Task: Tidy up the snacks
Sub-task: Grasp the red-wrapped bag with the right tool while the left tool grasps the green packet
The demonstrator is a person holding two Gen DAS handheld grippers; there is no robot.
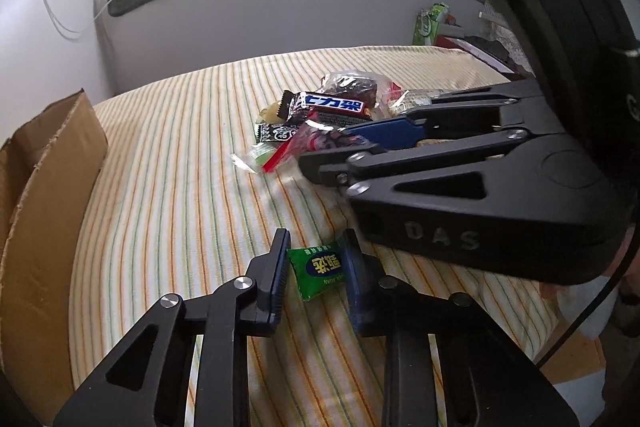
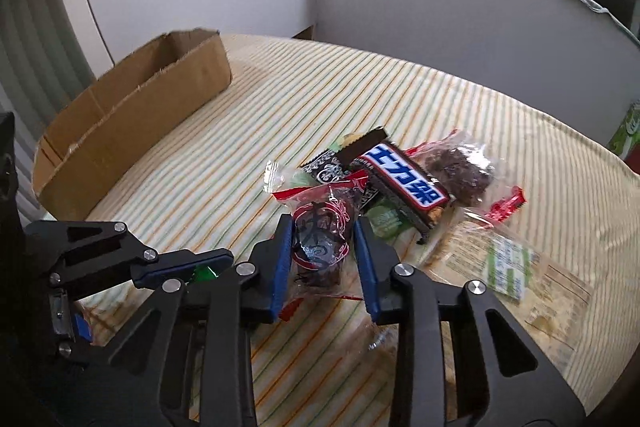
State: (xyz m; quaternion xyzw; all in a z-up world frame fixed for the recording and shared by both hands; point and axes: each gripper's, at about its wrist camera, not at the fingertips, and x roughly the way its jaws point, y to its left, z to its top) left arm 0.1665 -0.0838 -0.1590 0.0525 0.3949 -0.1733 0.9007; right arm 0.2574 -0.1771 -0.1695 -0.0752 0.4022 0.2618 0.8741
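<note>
Pick-up step: left gripper (image 1: pixel 316 273) pinches green candy packet (image 1: pixel 319 270), right gripper (image 2: pixel 322 259) pinches red-edged snack pouch (image 2: pixel 322 247); next, lift both to cardboard box (image 2: pixel 132 115)

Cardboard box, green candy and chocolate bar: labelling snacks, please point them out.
Cardboard box (image 2: pixel 132 131): right wrist view, outer side wall.
Green candy (image 1: pixel 320 269): left wrist view, wrapper middle.
Chocolate bar (image 2: pixel 404 183): right wrist view, white label.
</note>
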